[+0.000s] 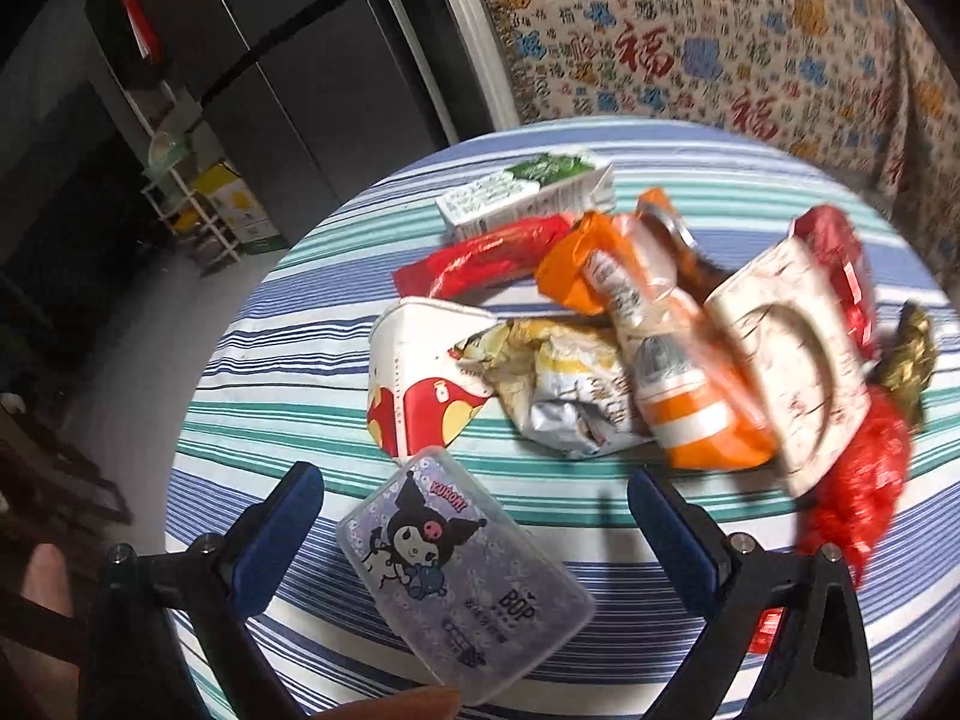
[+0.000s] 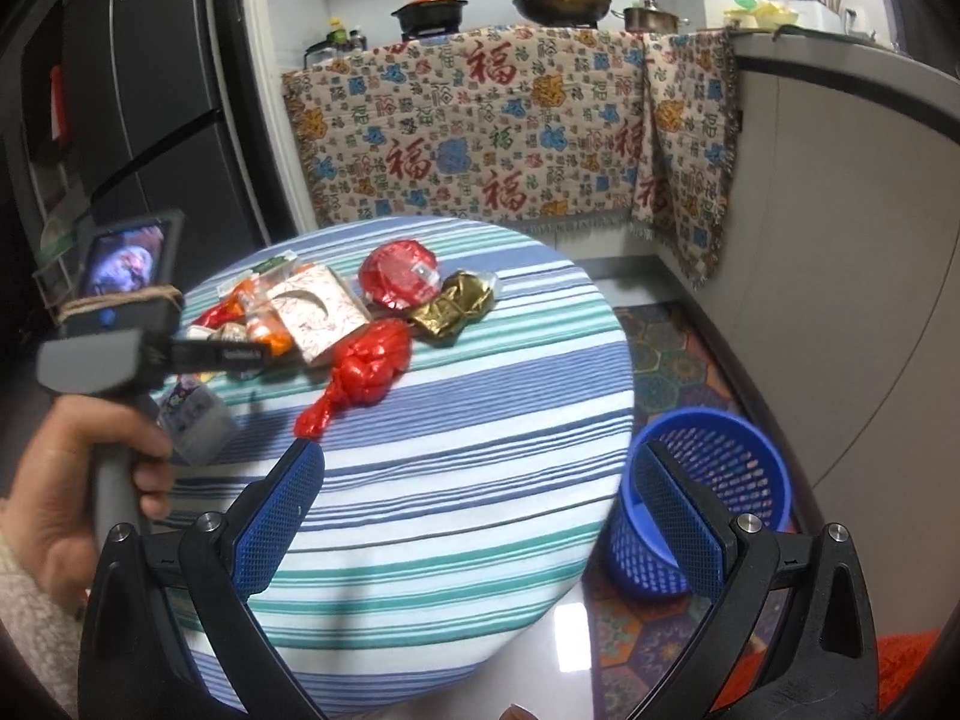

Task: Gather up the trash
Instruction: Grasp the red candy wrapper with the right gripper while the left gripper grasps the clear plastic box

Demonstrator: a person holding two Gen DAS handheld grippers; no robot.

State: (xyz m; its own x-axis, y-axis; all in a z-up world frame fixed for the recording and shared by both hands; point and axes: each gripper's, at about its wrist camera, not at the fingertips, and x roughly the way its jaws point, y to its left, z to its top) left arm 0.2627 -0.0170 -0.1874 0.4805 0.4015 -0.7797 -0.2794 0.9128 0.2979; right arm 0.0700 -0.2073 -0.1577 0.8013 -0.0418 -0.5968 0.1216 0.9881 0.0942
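Trash (image 1: 600,324) lies heaped on the table (image 2: 456,456); nothing seems collected, judging by the basket (image 2: 714,516) (apparently bare). My left gripper (image 1: 474,534) gapes around a clear box (image 1: 462,576); my right gripper (image 2: 480,516) hangs apart, holding nothing.

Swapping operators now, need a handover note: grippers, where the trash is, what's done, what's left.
Left gripper: open, empty, jaws either side of the Kuromi plastic box at the near table edge, not closed on it.
Right gripper: open, empty, over the striped table, beside the blue basket on the floor.
Trash is all on the table: paper cup, crumpled foil bag, orange wrapper, red bag, gold wrapper, red round pack, carton.
Done: nothing visible in the basket.
Left: everything.
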